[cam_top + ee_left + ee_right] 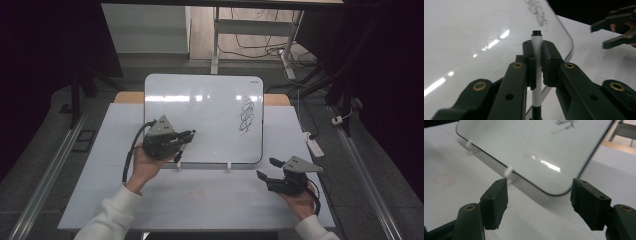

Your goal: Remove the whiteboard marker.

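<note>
A whiteboard [200,115] lies on the white table [200,200], with a black scribble [246,116] near its right side. My left gripper [189,136] hovers over the board's lower left part, shut on a white marker [179,154] with black ends. In the left gripper view the marker [536,40] stands upright between the closed pads of the left gripper [537,50], with the board [474,30] behind. My right gripper [266,167] is open and holds nothing, just off the board's lower right corner. The right gripper view has its jaws [539,192] wide apart, facing the board [524,145].
Two white pegs [228,166] stick out at the board's near edge. A power strip [314,145] lies on the floor right of the table. A desk frame [216,40] and loose cables [260,50] stand behind the table. Faint pink marks [442,181] show on the table.
</note>
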